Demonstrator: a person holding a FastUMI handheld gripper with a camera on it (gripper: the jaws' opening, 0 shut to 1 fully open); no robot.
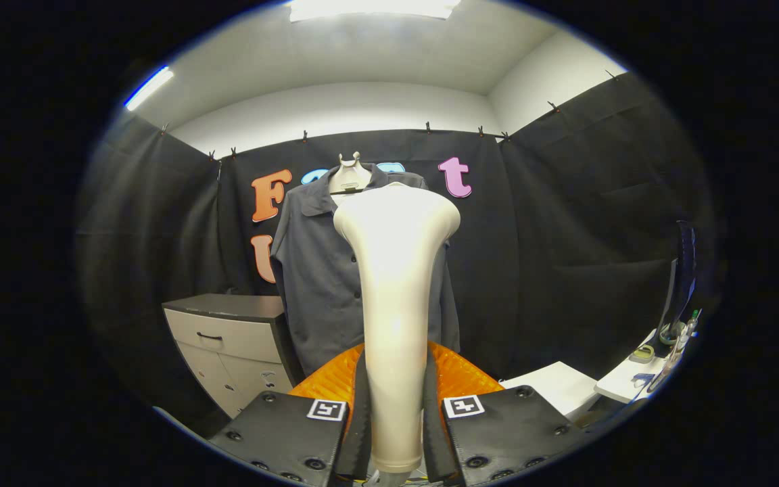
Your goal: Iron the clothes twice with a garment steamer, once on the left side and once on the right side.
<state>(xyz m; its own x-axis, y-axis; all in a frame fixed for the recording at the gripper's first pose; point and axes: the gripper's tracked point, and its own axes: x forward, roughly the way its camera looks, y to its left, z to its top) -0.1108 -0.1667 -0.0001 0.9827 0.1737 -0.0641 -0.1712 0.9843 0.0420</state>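
Note:
A cream-white garment steamer (pixel 395 291) stands upright between my fingers, its wide head level with the shirt's collar. My gripper (pixel 395 419) is shut on the steamer's handle, both pads pressing its sides. Beyond it a dark grey short-sleeved shirt (pixel 318 270) hangs on a white hanger (pixel 348 174) against the black cloth wall. The steamer covers the middle and right part of the shirt; the left half, collar and button line show beside it. There is a gap between the steamer head and the cloth, though I cannot tell how wide.
A low cabinet with a dark top and pale drawers (pixel 230 338) stands left of the shirt. A white table (pixel 558 385) and a desk with a monitor (pixel 680 284) and small items are at the right.

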